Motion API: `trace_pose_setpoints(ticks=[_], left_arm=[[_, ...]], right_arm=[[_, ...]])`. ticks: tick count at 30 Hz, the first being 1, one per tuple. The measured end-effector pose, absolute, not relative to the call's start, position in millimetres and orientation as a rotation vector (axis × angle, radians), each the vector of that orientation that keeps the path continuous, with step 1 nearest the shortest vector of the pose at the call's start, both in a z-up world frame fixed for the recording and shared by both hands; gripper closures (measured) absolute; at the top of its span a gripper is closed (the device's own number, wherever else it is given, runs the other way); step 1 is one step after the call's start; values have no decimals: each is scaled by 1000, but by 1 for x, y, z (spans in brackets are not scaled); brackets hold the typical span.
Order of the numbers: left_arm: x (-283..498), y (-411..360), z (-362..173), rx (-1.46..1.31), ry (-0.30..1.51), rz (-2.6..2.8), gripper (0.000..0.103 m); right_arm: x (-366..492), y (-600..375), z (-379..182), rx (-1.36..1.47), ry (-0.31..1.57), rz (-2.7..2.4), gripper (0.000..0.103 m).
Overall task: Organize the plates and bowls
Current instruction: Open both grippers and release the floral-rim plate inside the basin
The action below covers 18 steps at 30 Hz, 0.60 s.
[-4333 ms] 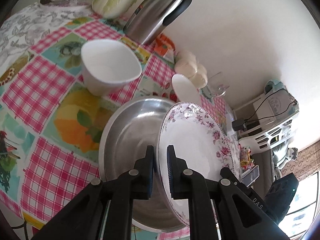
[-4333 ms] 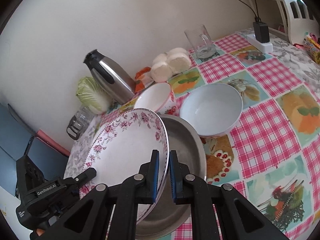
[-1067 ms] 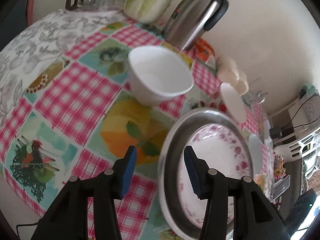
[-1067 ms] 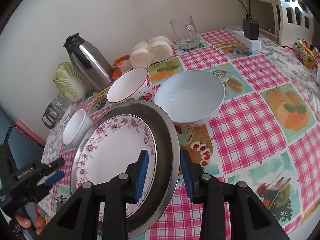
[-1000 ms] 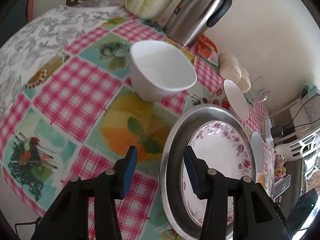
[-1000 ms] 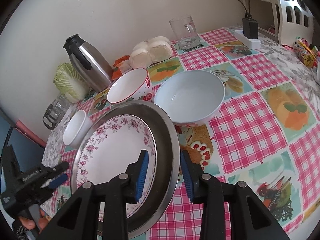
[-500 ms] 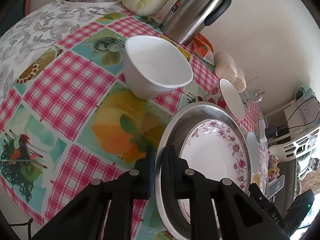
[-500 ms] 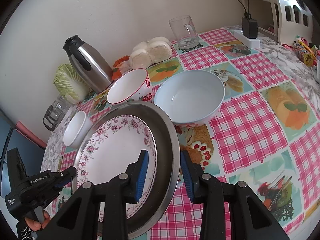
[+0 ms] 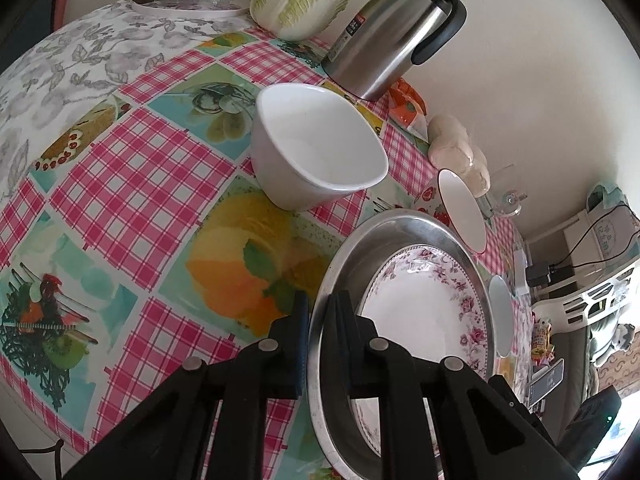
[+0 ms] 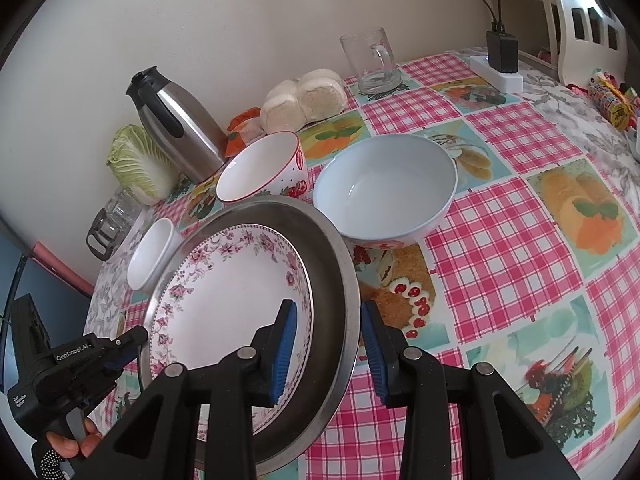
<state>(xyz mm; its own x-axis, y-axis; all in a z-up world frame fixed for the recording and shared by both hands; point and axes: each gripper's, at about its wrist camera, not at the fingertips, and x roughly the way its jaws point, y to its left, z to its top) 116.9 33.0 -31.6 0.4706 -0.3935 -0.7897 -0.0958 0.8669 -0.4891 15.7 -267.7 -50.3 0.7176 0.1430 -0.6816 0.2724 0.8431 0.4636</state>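
Two grippers on one rim, that's what we've got: our left gripper [image 9: 319, 322] is pinched on the near edge of the steel basin [image 9: 344, 256], one finger outside the wall, one inside, while our right gripper [image 10: 329, 342] straddles the opposite edge with its blue pads [image 10: 285, 340] spread apart and not yet biting. Inside the basin lies the floral plate [image 10: 228, 284], flat and nested, so we'd call that piece sorted. Moving outward, three bowls stand loose on the checked tablecloth [image 10: 516, 264]: the small white bowl [image 9: 316, 152] just beyond the basin on our left, the red-trimmed bowl [image 10: 266, 170] touching or nearly touching the basin's far rim, and the big pale blue bowl [image 10: 386, 192] beside it. By our reckoning we're early on, one plate nested, three bowls left to gather or stack. Further back, the steel thermos [image 10: 176, 124], cabbage [image 10: 138, 164], buns [image 10: 304, 98] and glass mug [image 10: 370, 60] line the wall.
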Motion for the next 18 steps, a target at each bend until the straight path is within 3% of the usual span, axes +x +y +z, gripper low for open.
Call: trace_pose_setpoints(ticks=[18], left_arm=[[117,33,-26,-464,1064,-163,88]], right_arm=[[12,-276,-48,608,749,-73,67]])
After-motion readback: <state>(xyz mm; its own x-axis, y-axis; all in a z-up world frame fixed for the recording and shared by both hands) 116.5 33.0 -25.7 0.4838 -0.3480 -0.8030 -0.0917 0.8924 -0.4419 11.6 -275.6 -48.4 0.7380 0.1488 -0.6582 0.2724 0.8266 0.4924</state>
